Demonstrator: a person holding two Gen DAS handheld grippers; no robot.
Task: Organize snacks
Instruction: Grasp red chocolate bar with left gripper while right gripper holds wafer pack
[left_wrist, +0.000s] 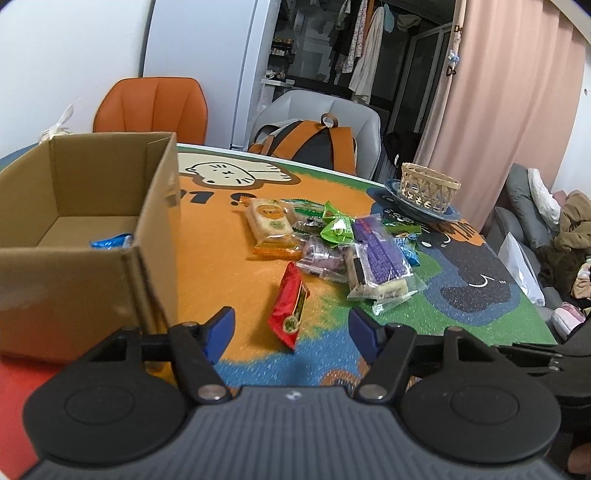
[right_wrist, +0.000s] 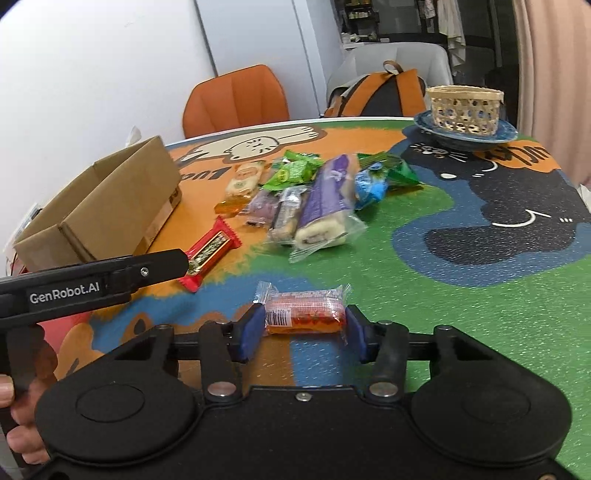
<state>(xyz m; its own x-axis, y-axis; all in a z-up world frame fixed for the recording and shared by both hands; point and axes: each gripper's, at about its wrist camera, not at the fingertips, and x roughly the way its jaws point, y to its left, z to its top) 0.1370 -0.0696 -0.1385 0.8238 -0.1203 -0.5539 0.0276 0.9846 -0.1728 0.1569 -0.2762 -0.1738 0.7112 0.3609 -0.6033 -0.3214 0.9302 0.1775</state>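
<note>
Cardboard box (left_wrist: 85, 236): open-topped, standing on the cartoon-cat table mat (left_wrist: 229, 266); taken as landmark for all entries below.

Blue wrapper (left_wrist: 110, 242): lying inside the box, on its floor against the near wall.

Red snack bar (left_wrist: 290, 308): flat on the mat just right of the box's near corner, apart from it.

Left gripper (left_wrist: 290, 326): held low just right of the box, blue pads spread to either side of the red bar's near end, neither pad touching it; jaws open.

Orange snack pack (right_wrist: 304, 314): on the mat further right of the box and nearer the cameras, clear wrapper ends sticking out.

Right gripper (right_wrist: 304, 325): blue pads set against both ends of the orange pack; jaws closed on it, pack resting on the mat.

Snack pile (left_wrist: 343, 243): right of the box and beyond the red bar; includes a cream-and-orange pack (left_wrist: 271, 225), green packets, a purple-wrapped roll cake (left_wrist: 376, 258), a small blue packet.

Woven basket (left_wrist: 428, 186) on a blue plate (left_wrist: 402, 208): far right of the box, at the mat's back edge.

Orange chair (left_wrist: 155, 109): behind the box.
</note>
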